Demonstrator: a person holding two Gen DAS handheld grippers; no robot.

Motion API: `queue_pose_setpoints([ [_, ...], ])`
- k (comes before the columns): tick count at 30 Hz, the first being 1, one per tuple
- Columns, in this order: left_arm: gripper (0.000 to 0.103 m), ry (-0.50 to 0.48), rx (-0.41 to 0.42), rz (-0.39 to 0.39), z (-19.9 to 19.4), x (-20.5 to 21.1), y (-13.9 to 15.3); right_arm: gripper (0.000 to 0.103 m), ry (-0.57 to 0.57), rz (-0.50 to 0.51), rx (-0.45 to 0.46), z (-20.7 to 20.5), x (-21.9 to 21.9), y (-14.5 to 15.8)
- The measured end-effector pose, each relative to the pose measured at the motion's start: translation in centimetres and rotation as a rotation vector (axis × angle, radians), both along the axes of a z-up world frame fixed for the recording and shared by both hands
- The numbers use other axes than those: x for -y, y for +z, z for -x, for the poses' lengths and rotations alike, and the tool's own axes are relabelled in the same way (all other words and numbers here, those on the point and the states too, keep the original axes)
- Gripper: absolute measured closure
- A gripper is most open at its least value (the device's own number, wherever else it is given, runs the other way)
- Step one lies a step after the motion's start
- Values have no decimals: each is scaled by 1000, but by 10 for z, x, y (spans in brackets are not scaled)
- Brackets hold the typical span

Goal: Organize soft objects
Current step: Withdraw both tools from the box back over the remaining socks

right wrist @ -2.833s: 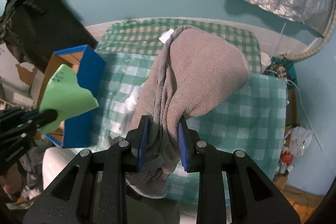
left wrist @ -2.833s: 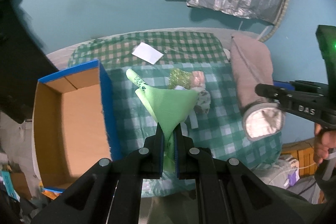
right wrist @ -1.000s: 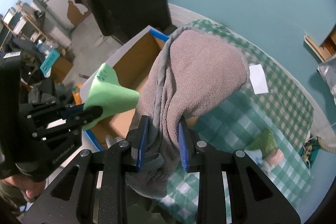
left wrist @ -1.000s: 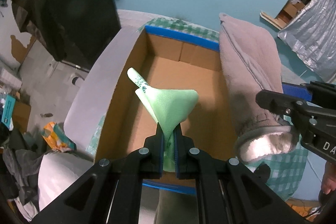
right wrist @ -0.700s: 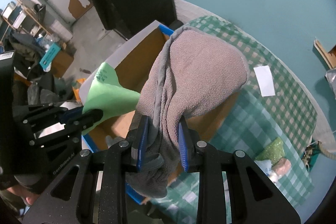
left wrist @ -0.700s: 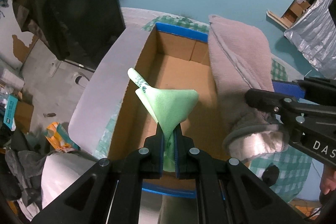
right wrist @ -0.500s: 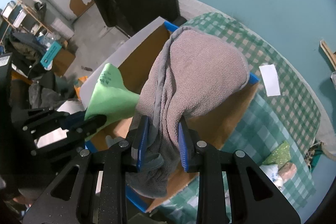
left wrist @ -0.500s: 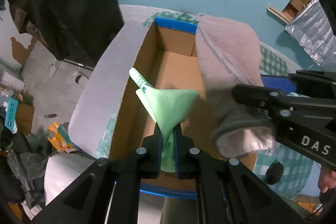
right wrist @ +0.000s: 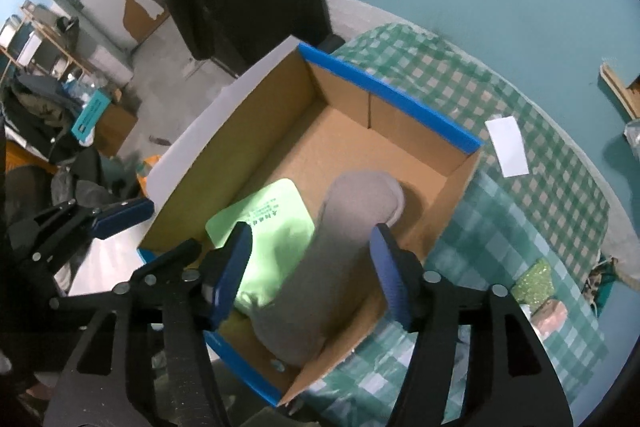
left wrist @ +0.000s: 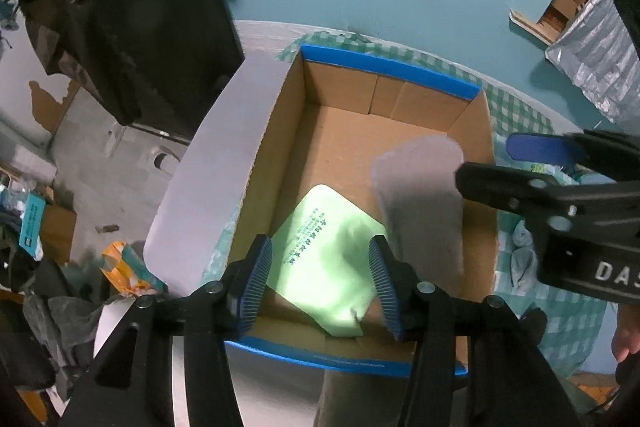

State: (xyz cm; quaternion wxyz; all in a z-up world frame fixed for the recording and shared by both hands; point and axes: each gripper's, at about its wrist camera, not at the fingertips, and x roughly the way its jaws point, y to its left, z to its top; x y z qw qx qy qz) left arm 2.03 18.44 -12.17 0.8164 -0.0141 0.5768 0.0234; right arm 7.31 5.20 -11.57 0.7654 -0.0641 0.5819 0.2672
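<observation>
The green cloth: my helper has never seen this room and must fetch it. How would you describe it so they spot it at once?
Find the cardboard box with blue edges on the green checked tablecloth. Inside it, on the bottom, lies the green cloth. It is flat, pale green with dark print, beside a plain grey towel.

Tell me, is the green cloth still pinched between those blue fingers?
No, the green cloth lies loose in the cardboard box.

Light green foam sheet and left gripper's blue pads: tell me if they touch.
Apart. In the left wrist view the left gripper is opening, and the light green foam sheet lies below in the cardboard box, clear of both pads.
</observation>
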Motion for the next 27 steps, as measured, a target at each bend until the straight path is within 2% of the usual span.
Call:
queue_pose_setpoints([
  [6,48,-4,22,16,1,7,12,34,-39,-25,0,5,18,13],
  [15,47,-46,62,32,7,29,30,33,-113,-39,21,14,59,31],
  [27,47,-146,61,37,10,72,40,33,-221,-61,33,29,113,44],
])
